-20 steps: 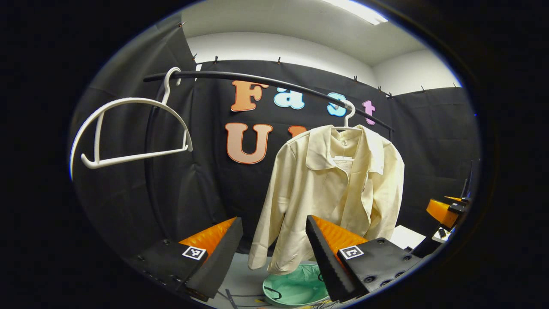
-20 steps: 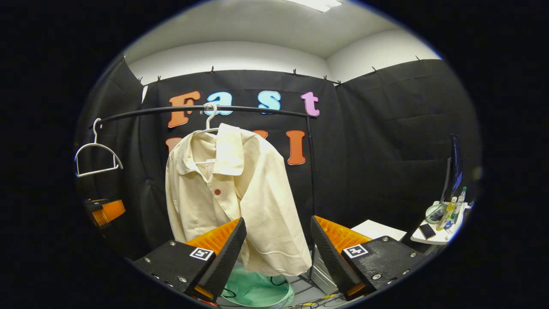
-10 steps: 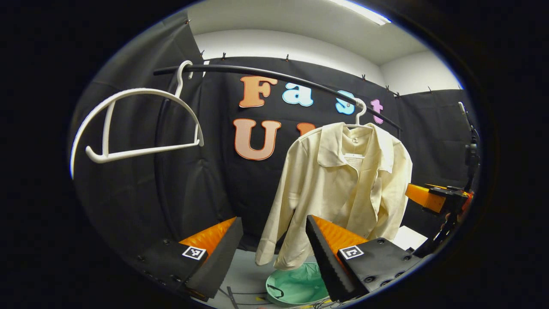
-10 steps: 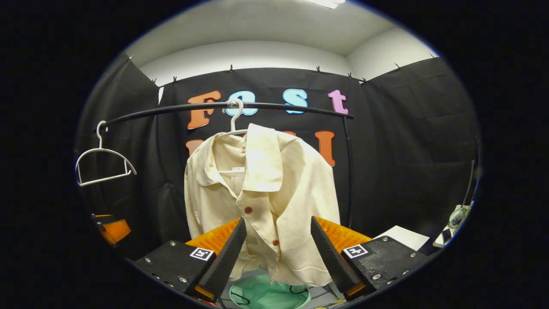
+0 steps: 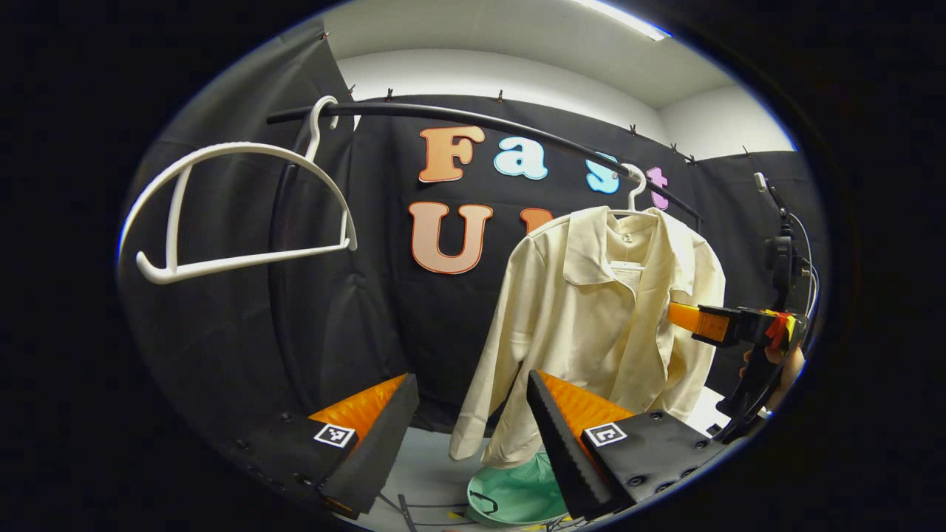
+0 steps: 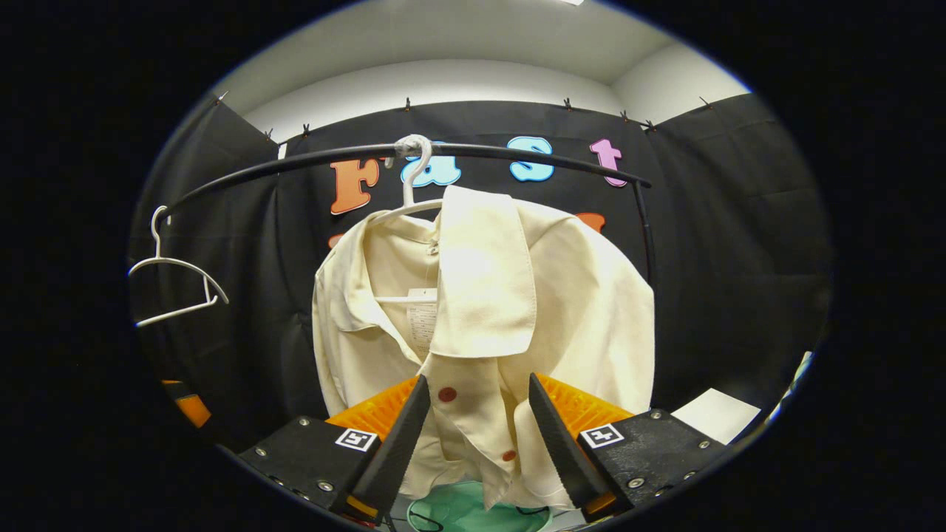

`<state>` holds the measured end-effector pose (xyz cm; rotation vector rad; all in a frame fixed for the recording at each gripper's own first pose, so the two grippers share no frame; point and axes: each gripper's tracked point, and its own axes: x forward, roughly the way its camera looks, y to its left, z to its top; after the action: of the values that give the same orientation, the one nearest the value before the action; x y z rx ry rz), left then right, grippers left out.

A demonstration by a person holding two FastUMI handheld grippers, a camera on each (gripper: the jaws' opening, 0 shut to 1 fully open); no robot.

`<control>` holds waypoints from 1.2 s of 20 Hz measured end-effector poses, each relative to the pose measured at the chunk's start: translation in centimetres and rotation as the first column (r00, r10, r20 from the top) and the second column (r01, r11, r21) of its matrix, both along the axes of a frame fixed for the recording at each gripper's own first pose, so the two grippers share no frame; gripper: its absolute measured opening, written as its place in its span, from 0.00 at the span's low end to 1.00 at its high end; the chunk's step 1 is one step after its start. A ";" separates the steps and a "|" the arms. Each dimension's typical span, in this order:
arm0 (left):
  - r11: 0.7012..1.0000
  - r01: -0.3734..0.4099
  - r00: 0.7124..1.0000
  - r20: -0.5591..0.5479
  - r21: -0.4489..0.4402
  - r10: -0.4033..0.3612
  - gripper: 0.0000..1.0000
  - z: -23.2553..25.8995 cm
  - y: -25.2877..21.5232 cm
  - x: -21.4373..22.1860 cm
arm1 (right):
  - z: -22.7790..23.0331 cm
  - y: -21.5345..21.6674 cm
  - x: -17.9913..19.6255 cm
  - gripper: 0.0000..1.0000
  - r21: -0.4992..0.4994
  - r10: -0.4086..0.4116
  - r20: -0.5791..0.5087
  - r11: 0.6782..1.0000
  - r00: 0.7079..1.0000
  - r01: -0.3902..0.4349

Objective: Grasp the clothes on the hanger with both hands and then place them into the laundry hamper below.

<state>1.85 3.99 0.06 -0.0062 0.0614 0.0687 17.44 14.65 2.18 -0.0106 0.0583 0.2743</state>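
Shirt (image 6: 480, 318) hangs on a hanger (image 6: 414, 181) over the hamper (image 5: 517, 496). Right tongs (image 6: 473, 443) gape around its placket, gripping nothing; left tongs (image 5: 469, 436) gape wide, well off. Risk: a one-sided pull could drag the hanger off the rail (image 6: 517, 155).

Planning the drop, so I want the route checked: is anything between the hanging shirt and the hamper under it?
Nothing visible. The cream shirt hangs on its hanger from the rail, with the green hamper on the floor beneath its hem and open air between them.
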 end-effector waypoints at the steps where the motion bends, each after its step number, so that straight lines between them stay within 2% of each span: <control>1: 1.000 -0.003 1.000 -0.001 0.001 0.003 1.00 0.0 0.2 0.2 | -0.5 0.1 0.8 0.85 0.000 -0.003 -0.010 1.000 1.000 0.003; 4: 1.000 -0.007 1.000 -0.004 0.007 0.007 1.00 0.1 0.5 0.6 | -1.5 0.7 2.9 0.85 0.020 -0.001 -0.043 1.000 0.999 0.002; 5: 1.000 -0.006 1.000 -0.003 0.011 0.006 0.97 0.2 0.5 0.8 | -1.8 0.9 3.5 0.85 0.024 -0.001 -0.050 1.000 0.999 0.002; 6: 1.000 -0.004 1.000 -0.002 0.015 0.004 1.00 0.2 0.5 1.0 | -2.1 1.0 4.2 0.85 0.026 0.000 -0.057 1.000 0.998 0.002; 8: 1.000 -0.003 1.000 -0.001 0.022 0.003 0.97 0.3 0.5 1.3 | -2.6 1.5 5.1 0.83 0.031 0.004 -0.067 1.000 0.998 -0.002; 9: 1.000 -0.003 1.000 0.000 0.022 0.003 1.00 0.3 0.4 1.5 | -2.8 1.7 5.5 0.78 0.036 0.007 -0.072 0.999 0.997 -0.004; 10: 1.000 -0.002 1.000 0.000 0.022 0.002 0.97 0.5 0.4 1.7 | -3.0 1.9 5.9 0.70 0.041 0.010 -0.077 0.999 0.997 -0.007; 13: 1.000 -0.002 1.000 -0.005 0.030 0.002 0.97 0.9 0.1 1.8 | -3.2 2.3 6.5 0.59 0.056 0.030 -0.098 0.998 0.995 -0.025; 14: 0.999 -0.005 1.000 -0.008 0.037 0.005 1.00 1.2 -0.1 1.8 | -3.4 2.5 6.5 0.52 0.064 0.040 -0.108 0.997 0.993 -0.033; 17: 0.999 -0.007 1.000 -0.003 0.039 0.008 0.94 2.2 -0.9 2.0 | -3.5 2.3 6.5 0.37 0.070 0.062 -0.137 0.996 0.989 -0.053; 18: 0.999 -0.008 1.000 0.000 0.038 0.008 0.97 2.4 -1.3 2.1 | -3.5 2.0 6.6 0.26 0.066 0.059 -0.141 0.997 0.988 -0.050; 20: 0.999 -0.014 1.000 0.004 0.040 0.014 0.97 2.7 -2.2 2.4 | -3.5 1.3 6.4 0.12 0.053 0.049 -0.150 0.998 0.987 -0.041; 22: 0.999 -0.008 1.000 0.000 0.043 0.008 0.97 2.7 -3.5 3.0 | -3.4 1.0 6.0 0.04 0.047 0.048 -0.155 0.998 0.987 -0.041; 24: 0.999 -0.001 1.000 -0.003 0.044 0.001 0.97 2.6 -4.9 3.4 | -3.3 0.7 5.3 0.03 0.044 0.061 -0.158 0.998 0.985 -0.055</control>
<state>5.20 -0.95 2.69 0.0378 0.0632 0.0713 22.71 15.34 -1.11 0.0494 0.2121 0.3344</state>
